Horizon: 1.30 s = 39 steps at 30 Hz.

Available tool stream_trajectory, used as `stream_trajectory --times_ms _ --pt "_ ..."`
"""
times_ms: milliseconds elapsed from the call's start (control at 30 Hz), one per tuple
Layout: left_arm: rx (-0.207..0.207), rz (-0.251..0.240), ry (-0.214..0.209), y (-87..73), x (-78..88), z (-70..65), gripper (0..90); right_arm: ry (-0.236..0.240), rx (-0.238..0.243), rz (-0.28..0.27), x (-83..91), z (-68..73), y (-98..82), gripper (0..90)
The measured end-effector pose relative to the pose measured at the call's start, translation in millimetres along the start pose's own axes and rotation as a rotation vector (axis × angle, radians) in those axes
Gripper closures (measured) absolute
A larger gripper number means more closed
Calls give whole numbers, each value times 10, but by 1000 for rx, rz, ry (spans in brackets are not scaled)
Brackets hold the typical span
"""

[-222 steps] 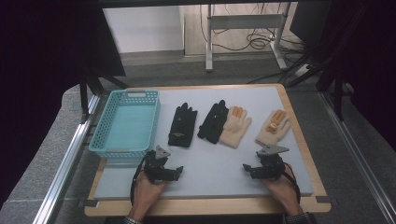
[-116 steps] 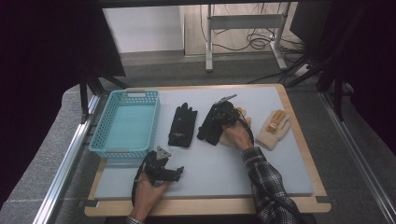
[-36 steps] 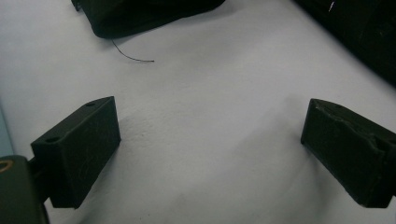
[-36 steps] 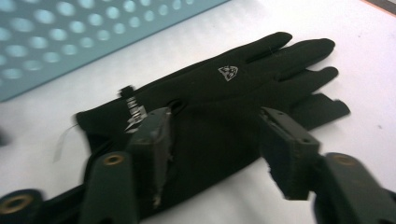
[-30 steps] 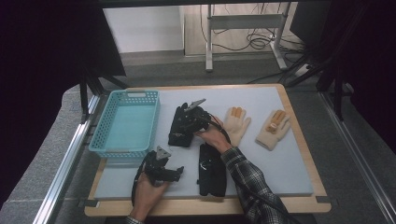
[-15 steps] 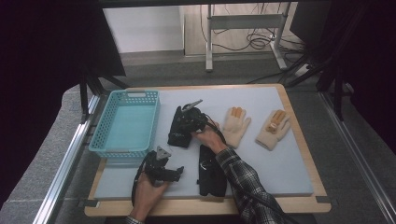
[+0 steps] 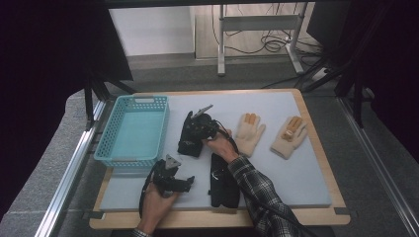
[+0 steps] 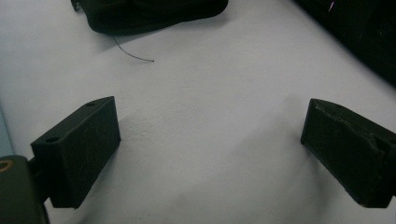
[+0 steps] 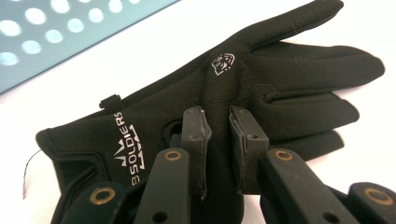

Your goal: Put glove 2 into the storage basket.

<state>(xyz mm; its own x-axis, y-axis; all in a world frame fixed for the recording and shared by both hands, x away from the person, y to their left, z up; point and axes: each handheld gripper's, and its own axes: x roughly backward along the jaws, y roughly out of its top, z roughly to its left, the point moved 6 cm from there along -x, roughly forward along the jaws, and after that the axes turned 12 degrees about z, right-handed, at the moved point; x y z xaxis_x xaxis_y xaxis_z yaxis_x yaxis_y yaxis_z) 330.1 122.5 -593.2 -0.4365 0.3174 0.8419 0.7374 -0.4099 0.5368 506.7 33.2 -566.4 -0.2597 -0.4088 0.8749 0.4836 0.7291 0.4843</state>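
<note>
R gripper point(image 9: 215, 135) fingers have just been closing, now pinching a fold of the black glove point(image 9: 261, 79) mid-surface, beside the basket point(image 7: 131, 131). Thin pinch (fabric only), could slip when lifted. L gripper point(image 8: 210, 154) wide open, empty, near front edge.

The high view looks forward and down from above my side of the table point(image 7: 306, 168); my forearms enter at six o'clock, the teal basket point(image 7: 131, 131) sits at nine. The camera on my left gripper point(image 8: 210, 154) hangs close over the pale mat, looking along its jaws, a dark glove edge at eleven o'clock. The camera on my right gripper point(image 9: 217, 126) looks from very close at the black glove point(image 9: 261, 74), the basket at eleven. That glove point(image 7: 190, 133) and the basket appear in the high view too.
</note>
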Motion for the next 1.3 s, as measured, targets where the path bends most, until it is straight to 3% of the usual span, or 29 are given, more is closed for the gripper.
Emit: stream_trajectory --times_ms 167,500,767,900,1000,1167,1233,1300 --pt "0 0 0 0 0 0 49 6 7 -28 167 11 -1 765" --pt "-2 1 1 -1 1 2 48 29 26 -105 700 71 -50 765" --pt "-2 1 2 -1 1 2 49 37 52 -157 1177 213 -226 764" --pt "0 -1 2 1 0 1 48 41 66 -172 1371 305 -356 763" --pt "1 -2 1 2 -1 0 49 50 69 -186 1591 421 -578 762" --pt "1 -1 0 3 0 -1 48 46 66 -181 1697 511 -819 761" --pt "4 -2 0 2 0 -2 49 50 62 -169 1708 587 -1038 759" --pt "0 1 1 0 1 0 48 57 56 -167 1691 623 -1132 759"
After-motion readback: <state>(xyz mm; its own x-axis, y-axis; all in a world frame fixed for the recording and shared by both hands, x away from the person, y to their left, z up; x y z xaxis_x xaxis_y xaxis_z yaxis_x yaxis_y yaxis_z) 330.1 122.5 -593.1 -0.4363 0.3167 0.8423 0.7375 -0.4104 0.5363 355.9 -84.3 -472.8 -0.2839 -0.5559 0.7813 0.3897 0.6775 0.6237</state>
